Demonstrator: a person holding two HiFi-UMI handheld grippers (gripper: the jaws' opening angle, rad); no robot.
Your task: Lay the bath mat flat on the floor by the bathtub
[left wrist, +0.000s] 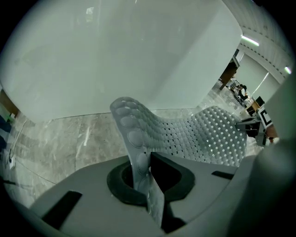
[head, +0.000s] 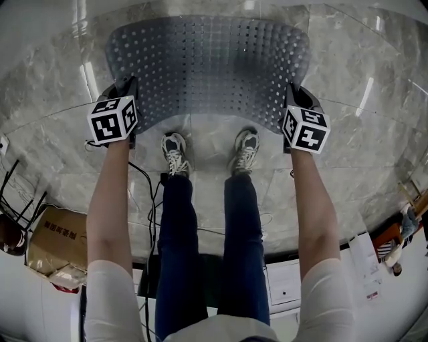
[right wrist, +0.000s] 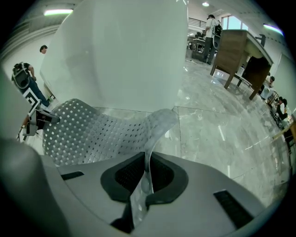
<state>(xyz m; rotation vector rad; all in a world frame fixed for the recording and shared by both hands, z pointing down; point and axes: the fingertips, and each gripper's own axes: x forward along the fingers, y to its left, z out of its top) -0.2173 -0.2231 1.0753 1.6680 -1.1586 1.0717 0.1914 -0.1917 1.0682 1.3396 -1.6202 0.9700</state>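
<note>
The bath mat (head: pixel 207 67) is a translucent grey sheet full of small holes, stretched between my two grippers above the marble floor (head: pixel 53 140), its far edge near the white bathtub (head: pixel 40 20). My left gripper (head: pixel 127 100) is shut on the mat's near left corner (left wrist: pixel 138 152). My right gripper (head: pixel 292 107) is shut on the near right corner (right wrist: pixel 148 162). Both point steeply down. The mat (left wrist: pixel 203 134) sags in a curve between them, and the bathtub wall (right wrist: pixel 120 51) rises just beyond it.
The person's two sneakers (head: pixel 175 153) stand just behind the mat's near edge. A cardboard box (head: pixel 57 240) and black cables (head: pixel 144 194) lie at the left behind the person. Papers (head: pixel 364 267) lie at the right. A wooden desk (right wrist: pixel 240 55) and people stand far off.
</note>
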